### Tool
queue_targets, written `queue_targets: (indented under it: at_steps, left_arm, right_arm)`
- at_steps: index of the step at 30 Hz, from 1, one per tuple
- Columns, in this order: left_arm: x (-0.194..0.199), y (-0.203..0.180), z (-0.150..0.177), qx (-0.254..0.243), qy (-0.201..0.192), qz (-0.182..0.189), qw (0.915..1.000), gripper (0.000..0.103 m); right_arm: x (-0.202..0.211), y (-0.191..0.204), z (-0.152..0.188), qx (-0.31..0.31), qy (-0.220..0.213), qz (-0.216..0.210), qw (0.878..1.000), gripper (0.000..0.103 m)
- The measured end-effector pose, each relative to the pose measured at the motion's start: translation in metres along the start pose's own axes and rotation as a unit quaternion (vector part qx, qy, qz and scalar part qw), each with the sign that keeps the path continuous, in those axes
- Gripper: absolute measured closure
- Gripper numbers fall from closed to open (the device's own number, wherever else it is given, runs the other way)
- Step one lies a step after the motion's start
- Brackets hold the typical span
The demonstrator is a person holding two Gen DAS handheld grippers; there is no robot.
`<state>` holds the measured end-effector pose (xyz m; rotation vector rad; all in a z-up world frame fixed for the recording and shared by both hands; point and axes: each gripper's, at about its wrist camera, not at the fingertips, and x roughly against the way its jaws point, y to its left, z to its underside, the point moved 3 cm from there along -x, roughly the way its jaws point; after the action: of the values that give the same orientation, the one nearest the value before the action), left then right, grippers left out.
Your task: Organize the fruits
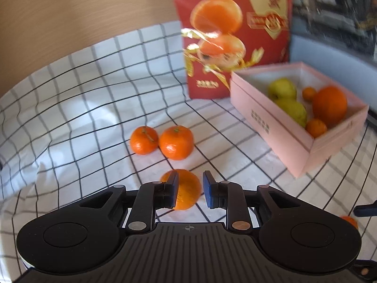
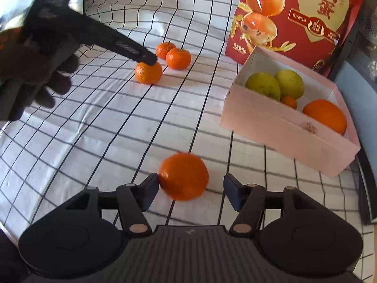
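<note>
Where checked cloth (image 2: 117, 122) covers the surface: pink box (image 2: 282, 132) at right edge; left gripper (image 1: 189, 188), right gripper (image 2: 190, 188) both parted around loose mandarins, gripping nothing.

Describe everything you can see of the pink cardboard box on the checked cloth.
The pink cardboard box is a shallow open rectangle, white inside, with small dark print on its long side. It sits flat on the white black-checked tablecloth, in front of the red printed bag. Inside lie two yellow-green fruits, a large orange and small mandarins. No fingers touch it.
</note>
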<state>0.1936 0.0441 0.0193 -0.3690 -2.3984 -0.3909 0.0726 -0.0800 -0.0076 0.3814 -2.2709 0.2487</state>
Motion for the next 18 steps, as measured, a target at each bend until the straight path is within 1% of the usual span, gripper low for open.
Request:
queue_targets:
  at_steps: [2, 3, 5, 7, 9, 10, 14, 18]
  left_arm:
    - [-0.001, -0.01, 0.001, -0.026, -0.005, -0.004, 0.9996, 0.072]
    - [-0.002, -0.014, 0.0, -0.035, -0.003, -0.004, 0.9994, 0.068]
    - [-0.004, -0.02, -0.001, -0.044, 0.002, 0.005, 0.999, 0.049]
    - [-0.005, -0.021, -0.002, -0.037, 0.005, 0.018, 0.9991, 0.042]
    - [-0.004, -0.018, -0.003, -0.024, 0.003, 0.027, 0.9994, 0.042]
    - [-0.003, -0.015, -0.003, -0.018, 0.001, 0.026, 0.9995, 0.042]
    - [-0.008, -0.002, -0.002, -0.007, 0.004, -0.012, 0.9999, 0.045]
    - [-0.017, 0.012, -0.003, 0.005, 0.021, -0.033, 0.9992, 0.045]
  right_arm:
    - [-0.001, 0.001, 0.006, -0.008, 0.005, -0.006, 1.0, 0.042]
    - [-0.001, 0.0, 0.007, -0.011, 0.006, -0.008, 1.0, 0.041]
    - [0.0, -0.002, 0.01, -0.019, 0.005, -0.009, 1.0, 0.04]
    - [0.0, -0.007, 0.012, -0.031, 0.006, -0.008, 0.999, 0.038]
    - [0.0, -0.012, 0.014, -0.044, 0.008, -0.011, 0.999, 0.035]
    - [0.0, -0.013, 0.014, -0.048, 0.008, -0.013, 0.999, 0.035]
    - [-0.001, -0.015, 0.016, -0.05, 0.005, -0.013, 0.999, 0.033]
    - [-0.001, -0.016, 0.017, -0.05, 0.001, -0.013, 0.999, 0.029]
